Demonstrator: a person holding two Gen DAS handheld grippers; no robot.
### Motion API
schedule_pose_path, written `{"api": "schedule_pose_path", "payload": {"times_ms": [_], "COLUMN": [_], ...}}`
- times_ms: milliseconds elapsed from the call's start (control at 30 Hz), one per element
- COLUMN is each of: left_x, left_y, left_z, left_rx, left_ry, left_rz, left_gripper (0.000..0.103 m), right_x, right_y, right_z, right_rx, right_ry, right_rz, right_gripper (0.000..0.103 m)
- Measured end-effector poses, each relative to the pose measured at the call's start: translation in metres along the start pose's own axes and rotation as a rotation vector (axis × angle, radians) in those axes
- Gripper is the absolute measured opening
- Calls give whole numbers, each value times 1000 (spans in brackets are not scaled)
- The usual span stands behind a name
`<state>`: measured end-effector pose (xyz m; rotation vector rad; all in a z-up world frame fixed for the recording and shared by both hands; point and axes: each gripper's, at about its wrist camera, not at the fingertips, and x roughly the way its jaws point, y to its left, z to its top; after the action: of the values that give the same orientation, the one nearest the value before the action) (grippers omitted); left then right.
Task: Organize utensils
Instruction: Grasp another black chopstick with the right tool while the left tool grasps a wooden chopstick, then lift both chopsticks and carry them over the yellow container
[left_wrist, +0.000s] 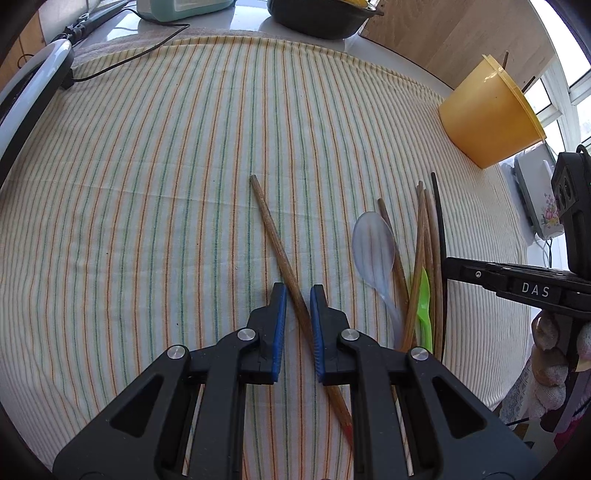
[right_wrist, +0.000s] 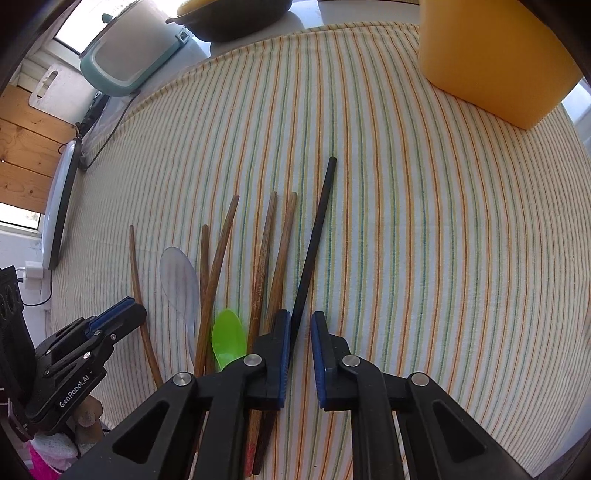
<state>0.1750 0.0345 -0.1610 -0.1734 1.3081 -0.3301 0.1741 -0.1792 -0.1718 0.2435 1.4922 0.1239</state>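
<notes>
In the left wrist view a brown wooden chopstick (left_wrist: 275, 236) lies on the striped cloth and runs between the fingers of my left gripper (left_wrist: 297, 295), which is open around it. To the right lie a clear plastic spoon (left_wrist: 373, 247), a green plastic spoon (left_wrist: 423, 306), several brown chopsticks (left_wrist: 424, 251) and a black chopstick (left_wrist: 439, 236). In the right wrist view my right gripper (right_wrist: 300, 325) is open, with the black chopstick (right_wrist: 314, 236) at its left finger. The yellow tub (left_wrist: 487, 110) holding some chopsticks stands at the far right; it also shows in the right wrist view (right_wrist: 491, 55).
A striped cloth (left_wrist: 147, 184) covers the table. At the back stand a teal appliance (right_wrist: 125, 55), a dark pot (left_wrist: 317, 18), a ring light (left_wrist: 26, 99) and cables. The left gripper (right_wrist: 110, 325) shows in the right wrist view; the table edge is near the right.
</notes>
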Motion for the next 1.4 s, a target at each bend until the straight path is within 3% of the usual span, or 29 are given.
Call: {"api": "schedule_pose_path", "payload": {"times_ms": [400, 600, 733, 900, 1133, 1400], "left_x": [3, 6, 9, 0, -34, -64], "left_y": [3, -10, -23, -4, -5, -32], "left_z": [8, 11, 11, 4, -5, -3], "left_rx": [33, 45, 56, -147, -201, -109], "left_ry": [25, 51, 28, -7, -117, -192], "left_rz": [-17, 73, 148, 82, 36, 30], "left_gripper": [6, 6, 5, 4, 4, 4], "right_x": [1, 1, 1, 0, -36, -74], "right_y": [7, -4, -8, -14, -22, -39], "right_z": [8, 9, 9, 6, -8, -22], "right_rx": [-69, -115, -164, -190, -232, -215], "right_ry": [15, 37, 39, 34, -84, -210], "right_rz": [-79, -16, 36, 112, 149, 184], "right_gripper": [4, 5, 5, 4, 4, 3]}}
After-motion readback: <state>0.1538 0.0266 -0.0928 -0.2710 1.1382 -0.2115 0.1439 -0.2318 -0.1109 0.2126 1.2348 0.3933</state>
